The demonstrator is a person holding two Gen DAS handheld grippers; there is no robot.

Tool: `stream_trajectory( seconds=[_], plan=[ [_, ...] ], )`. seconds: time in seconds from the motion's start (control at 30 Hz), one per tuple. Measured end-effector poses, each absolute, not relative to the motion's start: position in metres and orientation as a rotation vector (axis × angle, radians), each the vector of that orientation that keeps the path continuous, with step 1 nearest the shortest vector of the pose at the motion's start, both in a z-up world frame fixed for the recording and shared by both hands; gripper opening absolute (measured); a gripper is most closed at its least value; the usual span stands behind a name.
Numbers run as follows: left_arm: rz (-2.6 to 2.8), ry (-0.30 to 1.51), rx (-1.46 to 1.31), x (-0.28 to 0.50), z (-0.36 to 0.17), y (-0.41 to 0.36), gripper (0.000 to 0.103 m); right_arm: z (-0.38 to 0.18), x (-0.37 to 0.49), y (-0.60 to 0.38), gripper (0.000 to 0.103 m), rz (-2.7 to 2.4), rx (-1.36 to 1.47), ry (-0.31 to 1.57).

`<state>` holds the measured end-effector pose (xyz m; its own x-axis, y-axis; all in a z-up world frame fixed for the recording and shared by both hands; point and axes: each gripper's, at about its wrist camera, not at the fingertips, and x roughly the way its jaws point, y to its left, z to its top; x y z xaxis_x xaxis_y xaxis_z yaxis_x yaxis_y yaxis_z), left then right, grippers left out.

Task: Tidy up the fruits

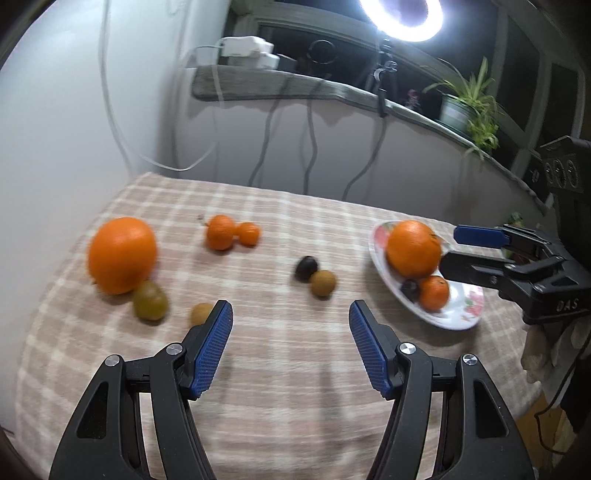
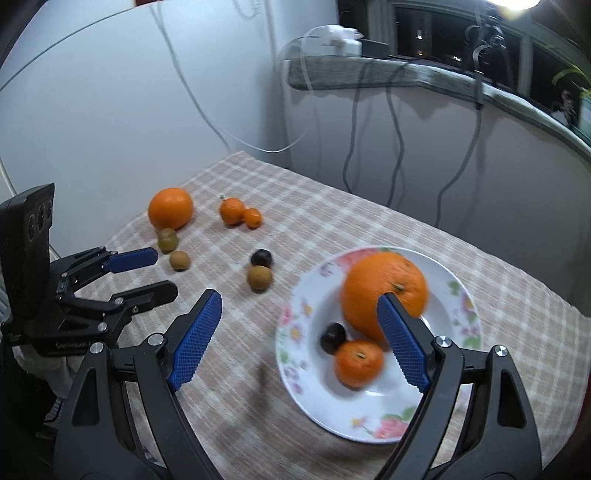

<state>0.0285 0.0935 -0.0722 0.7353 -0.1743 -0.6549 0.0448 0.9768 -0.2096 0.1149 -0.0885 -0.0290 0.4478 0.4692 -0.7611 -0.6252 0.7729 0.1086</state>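
Observation:
A floral white plate (image 2: 373, 417) holds a large orange (image 2: 380, 291), a small mandarin (image 2: 358, 363) and a dark plum (image 2: 332, 336); it also shows in the left wrist view (image 1: 461, 317). Loose on the checked cloth lie a large orange (image 1: 122, 254), two mandarins (image 1: 221, 232), a dark plum (image 1: 306, 268), a brown fruit (image 1: 323, 283), a green fruit (image 1: 150, 300) and a small yellow-brown fruit (image 1: 201, 313). My left gripper (image 1: 291, 347) is open and empty above the cloth. My right gripper (image 2: 299, 332) is open and empty over the plate's left edge.
The table with the checked cloth (image 1: 295, 387) stands against a white wall. A windowsill (image 1: 295, 83) behind carries chargers, hanging cables, a ring light (image 1: 400, 16) and a potted plant (image 1: 469, 107).

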Motion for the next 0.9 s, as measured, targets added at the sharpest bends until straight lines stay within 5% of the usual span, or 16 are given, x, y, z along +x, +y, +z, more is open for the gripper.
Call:
stream_trajectory(
  seconds=[0.2,0.63,0.9],
  plan=[
    [-0.056,0.741,-0.220,0.025,-0.077,0.126,0.065,-0.031,0.111,-0.053,0.088,0.750,-0.247,0.863],
    [-0.017,0.777,-0.298,0.028,-0.094,0.174,0.047,-0.055,0.110,0.007,0.088,0.879,-0.300,0.932],
    [-0.019,0.797,-0.338,0.037,-0.101,0.188,0.041,-0.073,0.107,0.048,0.068,0.964,-0.340,0.987]
  ],
)
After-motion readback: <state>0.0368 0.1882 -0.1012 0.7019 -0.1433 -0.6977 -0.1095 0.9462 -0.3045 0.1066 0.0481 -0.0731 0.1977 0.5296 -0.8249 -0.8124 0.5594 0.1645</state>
